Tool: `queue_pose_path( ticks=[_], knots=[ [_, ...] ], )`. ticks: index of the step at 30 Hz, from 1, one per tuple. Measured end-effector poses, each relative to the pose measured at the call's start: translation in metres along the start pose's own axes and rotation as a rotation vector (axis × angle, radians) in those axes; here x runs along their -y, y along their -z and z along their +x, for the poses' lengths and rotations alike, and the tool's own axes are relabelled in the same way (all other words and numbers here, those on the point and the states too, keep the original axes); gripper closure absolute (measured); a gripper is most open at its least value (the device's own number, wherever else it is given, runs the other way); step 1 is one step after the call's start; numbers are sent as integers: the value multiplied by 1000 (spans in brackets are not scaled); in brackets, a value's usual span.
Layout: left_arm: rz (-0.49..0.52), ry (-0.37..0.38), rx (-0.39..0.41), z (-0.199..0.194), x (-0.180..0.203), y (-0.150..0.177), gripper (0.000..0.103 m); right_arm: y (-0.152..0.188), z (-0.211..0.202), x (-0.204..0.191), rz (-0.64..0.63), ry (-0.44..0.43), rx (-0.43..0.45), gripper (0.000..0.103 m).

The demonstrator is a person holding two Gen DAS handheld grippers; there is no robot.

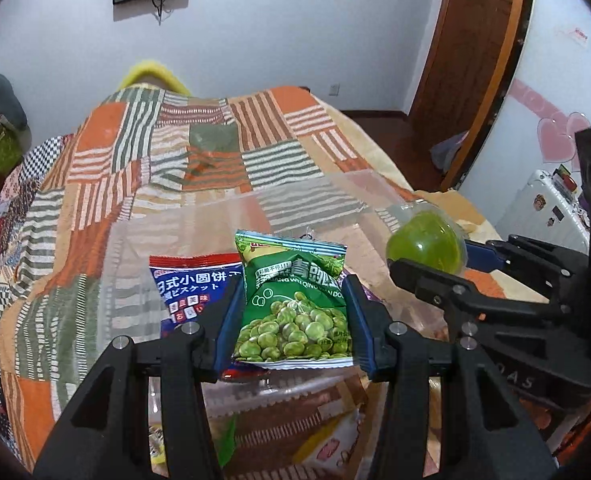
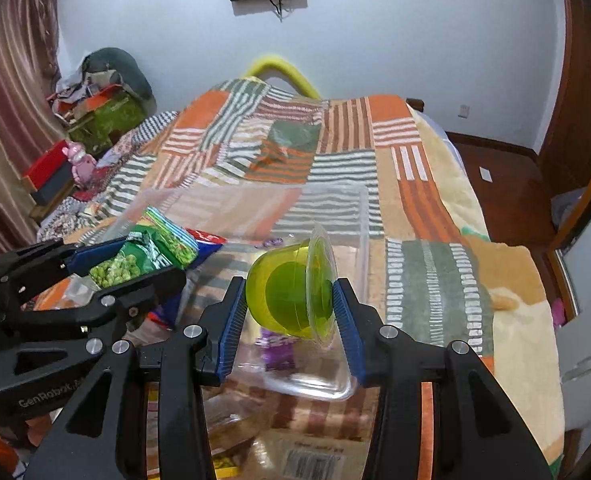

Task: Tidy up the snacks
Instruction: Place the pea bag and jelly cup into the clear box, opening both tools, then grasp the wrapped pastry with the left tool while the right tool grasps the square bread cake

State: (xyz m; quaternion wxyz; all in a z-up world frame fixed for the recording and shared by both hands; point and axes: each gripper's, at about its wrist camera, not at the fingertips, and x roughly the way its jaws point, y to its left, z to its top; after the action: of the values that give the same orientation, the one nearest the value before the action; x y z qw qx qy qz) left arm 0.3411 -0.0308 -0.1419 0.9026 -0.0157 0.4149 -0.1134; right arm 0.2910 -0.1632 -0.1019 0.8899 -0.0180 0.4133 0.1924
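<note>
Green foil fills the left wrist view: the left gripper [image 1: 293, 320] is closed on the green pea packet [image 1: 295, 308], its blue pads [image 1: 231, 320] pinching the bag's two side edges, and the packet hangs over the clear plastic bin [image 1: 223, 216] that sits on the patchwork bed [image 1: 143, 152]. A blue biscuit packet [image 1: 191, 292] lies in the bin right behind it, touching or nearly so. At the right of this view the right gripper [image 1: 435, 256] carries the green jelly cup [image 1: 425, 246] just beside the packet. The risk here, as I read it: a soft bag pinched only by its edges can buckle and slide out crooked, and the two grippers are close enough to knock each other on the way down. Over to the right wrist view: the right gripper [image 2: 291, 304] is clamped across the green jelly cup [image 2: 291, 292], one pad on the base and the other on the thin flared lid rim, with the cup tipped on its side above the bin's near right corner [image 2: 359, 248]. That smooth round body could squirt out if the squeeze shifts, and released from here it may roll on the bin floor or catch the wall and tumble onto the bed. The left gripper [image 2: 131, 268] with its pea packet [image 2: 135, 264] sits just to the left, so a drift sideways could mean a bump. A purple wrapper [image 2: 277, 346] lies in the bin under the cup.
</note>
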Motion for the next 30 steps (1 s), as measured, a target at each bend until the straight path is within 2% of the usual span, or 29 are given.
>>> queue_pose_path(
  ticks=[5,10,15,19,23,30],
  knots=[
    [-17,-13,-24,14,-4,0,54,0,4,1,-14,-18,-18,62],
    [-18,-15,-25,10,-5,1,49,0,0,0,-24,-16,-10,61],
    [-11,-17,12,-14,-5,2,45,-4,-13,3,-20,-25,10,60],
    [-11,-26,52,-41,-8,6,40,-3,-30,6,-12,-28,44,53],
    [-9,-41,76,-68,-16,16,37,3,-42,8,-13,-28,56,52],
    [-21,-115,71,-101,-46,45,34,18,-59,7,-35,4,66,44]
  ],
)
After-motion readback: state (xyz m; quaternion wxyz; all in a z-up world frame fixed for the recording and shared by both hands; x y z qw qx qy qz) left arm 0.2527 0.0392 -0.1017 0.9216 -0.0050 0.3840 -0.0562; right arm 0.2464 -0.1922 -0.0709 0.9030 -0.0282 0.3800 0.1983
